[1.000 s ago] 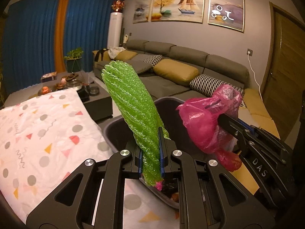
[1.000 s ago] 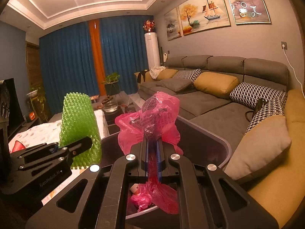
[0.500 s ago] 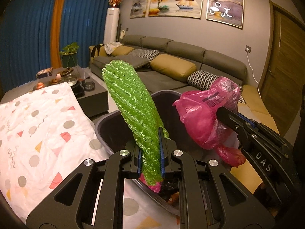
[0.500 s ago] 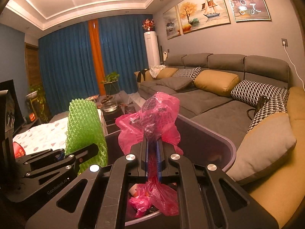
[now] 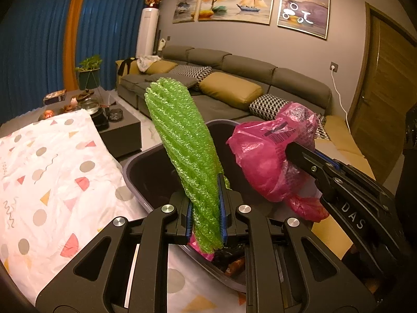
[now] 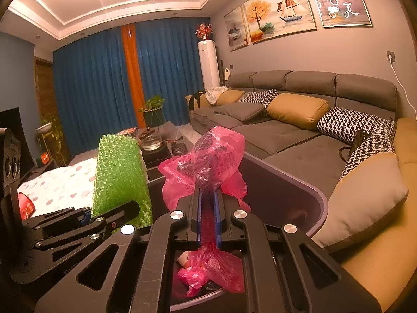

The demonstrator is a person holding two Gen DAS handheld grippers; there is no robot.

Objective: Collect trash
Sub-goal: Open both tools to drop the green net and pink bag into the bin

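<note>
My left gripper (image 5: 206,182) is shut on a green foam net sleeve (image 5: 182,140) that stands up from its jaws, over the dark trash bin (image 5: 135,172). My right gripper (image 6: 208,190) is shut on a crumpled pink plastic bag (image 6: 211,154), held over the same bin (image 6: 286,182). In the left wrist view the right gripper (image 5: 289,148) holds the pink bag (image 5: 263,156) to the right. In the right wrist view the left gripper (image 6: 130,206) and the green sleeve (image 6: 120,174) are at the left. Pink and dark trash lies in the bin's bottom (image 6: 208,274).
A table with a white patterned cloth (image 5: 47,172) is left of the bin. A grey sofa (image 6: 286,130) with yellow and checked cushions runs along the right. A dark coffee table (image 5: 114,122) with a teapot stands beyond.
Both grippers have moved slightly forward and down over the bin, still holding their items. The bin looks nearer and larger in both views.
</note>
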